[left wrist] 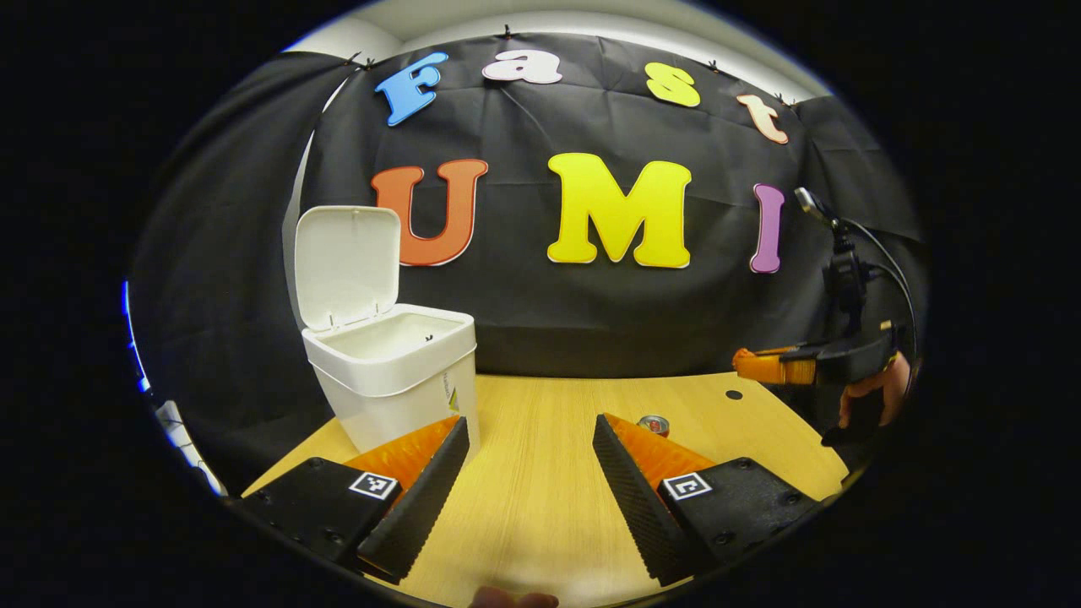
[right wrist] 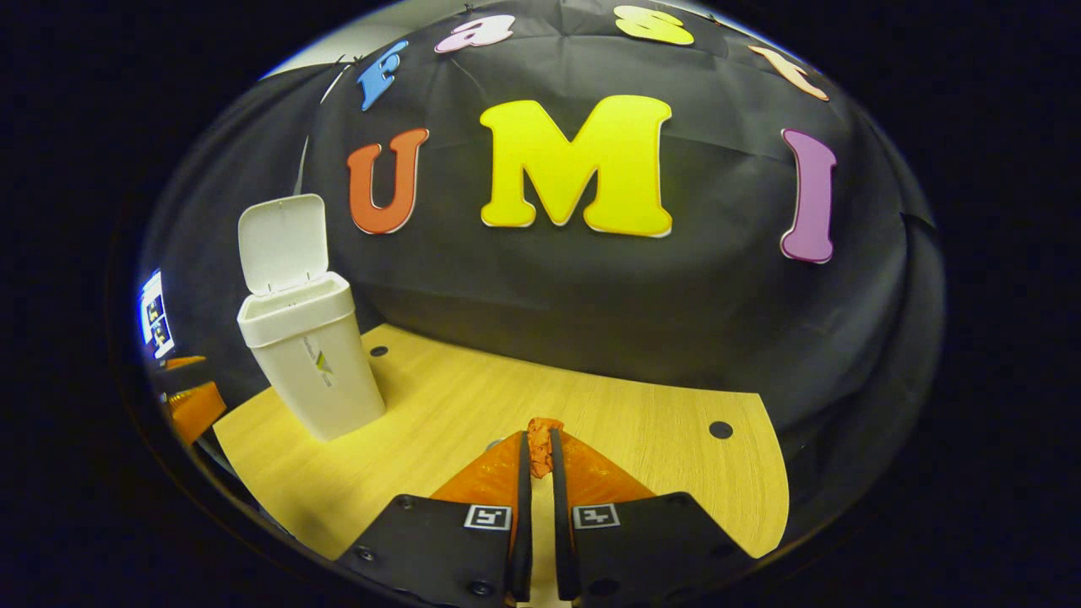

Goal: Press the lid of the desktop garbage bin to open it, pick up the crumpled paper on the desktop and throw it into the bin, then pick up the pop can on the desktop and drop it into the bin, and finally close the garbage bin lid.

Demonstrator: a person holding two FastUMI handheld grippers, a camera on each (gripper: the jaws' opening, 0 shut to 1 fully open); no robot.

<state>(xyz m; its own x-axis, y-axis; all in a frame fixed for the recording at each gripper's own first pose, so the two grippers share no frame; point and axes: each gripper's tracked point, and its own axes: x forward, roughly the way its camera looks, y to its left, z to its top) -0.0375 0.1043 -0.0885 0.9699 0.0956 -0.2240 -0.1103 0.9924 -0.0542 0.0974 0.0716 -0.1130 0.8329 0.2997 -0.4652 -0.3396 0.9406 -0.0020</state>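
Note:
The white desktop bin stands on the wooden table at the left, its lid flipped upright. My left gripper hovers open in front of it, with nothing between its fingers. The pop can stands just behind the right-hand finger, only its top showing. In the right gripper view, my right gripper is shut on a small orange crumpled paper above the table, with the bin far off to its left. That gripper also appears at the far right of the left gripper view, held by a hand.
A small camera on a stand with cables rises at the right table edge. Round cable holes dot the tabletop. Black cloth walls close the back. A lit screen glows at the far left.

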